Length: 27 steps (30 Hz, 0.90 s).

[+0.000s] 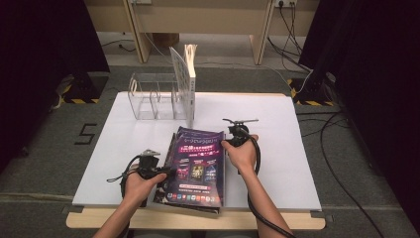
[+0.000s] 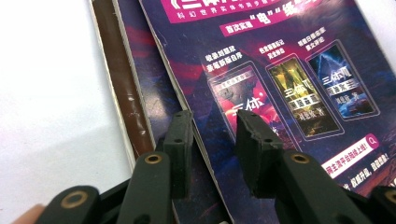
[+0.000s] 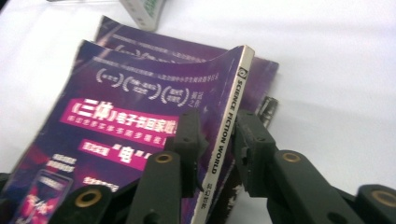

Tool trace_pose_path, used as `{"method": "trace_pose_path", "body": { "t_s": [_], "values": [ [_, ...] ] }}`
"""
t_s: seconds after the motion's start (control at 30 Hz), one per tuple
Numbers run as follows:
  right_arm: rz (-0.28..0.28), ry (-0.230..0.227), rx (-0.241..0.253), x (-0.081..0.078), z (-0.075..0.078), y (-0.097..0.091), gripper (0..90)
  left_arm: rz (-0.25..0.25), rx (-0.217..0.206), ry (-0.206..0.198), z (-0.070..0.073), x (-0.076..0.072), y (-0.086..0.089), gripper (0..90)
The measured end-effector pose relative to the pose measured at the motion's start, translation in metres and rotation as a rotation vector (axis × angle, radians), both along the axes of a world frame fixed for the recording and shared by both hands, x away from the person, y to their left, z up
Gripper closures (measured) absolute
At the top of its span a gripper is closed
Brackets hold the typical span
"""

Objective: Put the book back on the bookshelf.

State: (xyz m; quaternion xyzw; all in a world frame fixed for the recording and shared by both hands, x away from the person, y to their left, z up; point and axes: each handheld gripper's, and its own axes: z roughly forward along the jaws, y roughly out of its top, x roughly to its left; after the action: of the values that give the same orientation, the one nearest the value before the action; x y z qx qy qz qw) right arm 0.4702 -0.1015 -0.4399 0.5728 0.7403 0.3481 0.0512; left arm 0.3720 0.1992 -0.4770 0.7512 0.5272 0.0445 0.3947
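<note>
On the white surface [image 1: 277, 148], the right hand-held gripper [image 3: 215, 140] pinches the top magazine's [image 1: 198, 166] right-side spine, long axis near-to-far; the left hand-held gripper [image 2: 210, 140] straddles its left edge, half-open.

1. A stack of purple magazines [image 1: 194, 168] lies on the white table [image 1: 277, 134].
2. The left gripper [image 1: 157, 173] meets the stack's left edge; the right gripper [image 1: 234, 140] is at its upper right corner.
3. A clear rack [image 1: 153, 96] stands behind, holding an upright book [image 1: 187, 82].
</note>
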Motion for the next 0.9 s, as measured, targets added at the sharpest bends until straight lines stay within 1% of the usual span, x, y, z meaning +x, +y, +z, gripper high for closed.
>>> {"method": "trace_pose_path", "body": {
  "t_s": [0.07, 0.13, 0.17, 0.2, 0.23, 0.3, 0.33, 0.47, 0.6, 0.63, 0.67, 0.8, 0.9],
  "values": [
    [0.004, 0.013, 0.018, 0.001, 0.003, 0.0, 74.5, 0.001, 0.004, -0.003, 0.0, 0.0, 0.0, 66.0],
    [0.01, 0.014, 0.018, 0.002, 0.003, 0.0, 74.6, -0.001, 0.008, -0.003, 0.0, 0.0, 0.0, 66.0],
    [0.007, 0.031, 0.022, 0.002, 0.004, 0.0, 74.7, -0.001, 0.01, -0.003, 0.0, 0.0, 0.0, 66.0],
    [0.014, 0.034, 0.028, 0.004, 0.004, -0.001, 75.0, 0.001, 0.01, -0.001, 0.0, 0.0, 0.0, 66.0],
    [0.011, 0.04, 0.047, 0.005, 0.003, -0.001, 74.8, 0.003, 0.007, 0.005, 0.0, 0.0, 0.0, 66.1],
    [0.014, 0.043, 0.047, 0.006, 0.001, -0.002, 73.6, 0.008, 0.01, 0.011, 0.001, 0.001, -0.001, 66.1],
    [0.011, 0.058, 0.051, 0.006, 0.001, -0.002, 72.7, 0.011, 0.017, 0.012, 0.002, 0.001, -0.002, 66.0],
    [0.017, 0.061, 0.047, 0.007, -0.003, -0.003, 72.2, 0.015, 0.021, 0.012, 0.002, 0.001, -0.002, 65.9],
    [0.009, 0.082, 0.067, 0.01, -0.007, -0.005, 71.0, 0.014, 0.025, 0.011, 0.002, 0.0, -0.003, 65.8],
    [0.014, 0.085, 0.068, 0.01, -0.007, -0.006, 70.7, 0.014, 0.024, 0.011, 0.002, 0.0, -0.003, 65.8],
    [0.008, 0.077, 0.076, 0.01, -0.007, -0.005, 70.1, 0.014, 0.023, 0.011, 0.002, 0.0, -0.003, 65.8],
    [0.011, 0.074, 0.084, 0.011, -0.008, -0.003, 67.2, 0.015, 0.022, 0.012, 0.002, 0.001, -0.003, 65.8],
    [0.015, 0.072, 0.071, 0.012, -0.009, -0.002, 66.6, 0.015, 0.021, 0.01, 0.002, 0.0, -0.003, 65.8]
  ]
}}
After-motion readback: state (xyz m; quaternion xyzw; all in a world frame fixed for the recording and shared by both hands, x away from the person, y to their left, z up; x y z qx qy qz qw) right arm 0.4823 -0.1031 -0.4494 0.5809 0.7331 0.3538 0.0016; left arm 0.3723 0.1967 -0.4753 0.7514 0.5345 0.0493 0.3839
